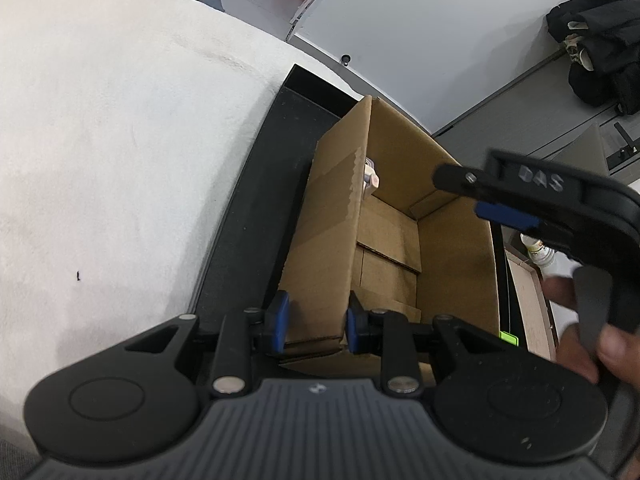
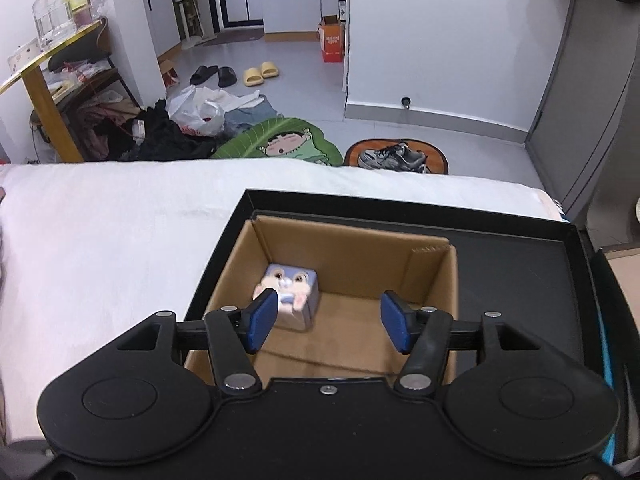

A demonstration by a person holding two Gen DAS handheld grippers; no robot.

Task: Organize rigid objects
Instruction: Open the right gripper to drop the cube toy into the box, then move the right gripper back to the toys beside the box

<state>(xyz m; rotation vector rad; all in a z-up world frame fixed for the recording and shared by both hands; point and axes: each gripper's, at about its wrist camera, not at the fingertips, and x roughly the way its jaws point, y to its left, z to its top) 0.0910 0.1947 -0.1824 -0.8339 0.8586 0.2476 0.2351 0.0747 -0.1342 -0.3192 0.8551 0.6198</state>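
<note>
- Cartoon-printed cube box [image 2: 289, 294]: lay inside the cardboard box [image 2: 352, 248], on its floor toward the far left corner, tilted on one edge. Pale blue-grey faces with a rabbit-like figure. In the left wrist view only a small pale part of it [image 1: 371, 176] showed past the box's left wall.
- Right gripper [image 2: 329, 320]: jaws spread wide, holding nothing. It hung over the open top of the cardboard box. The cube sat just beyond and beside the left blue pad [image 2: 262, 320], partly hidden by it; whether they touched could not be told. The right pad [image 2: 394, 326] was well apart from the cube.
- Left gripper [image 1: 316, 322]: jaws set on either side of the cardboard box's near left wall [image 1: 324, 240], blue pads [image 1: 279, 316] against or just beside the cardboard. Firm pinching could not be confirmed. The cube lay well ahead of these jaws, at the box's far end.
- Cardboard box: brown, open-topped, flaps folded on its floor. It stood in a shallow black tray [image 2: 520, 276], toward the tray's left side.
- Black tray: rested on a bed with a white sheet [image 2: 120, 232].
- Person's hand [image 1: 588, 336]: wrapped around the right gripper's handle, seen at the right edge of the left wrist view.
</note>
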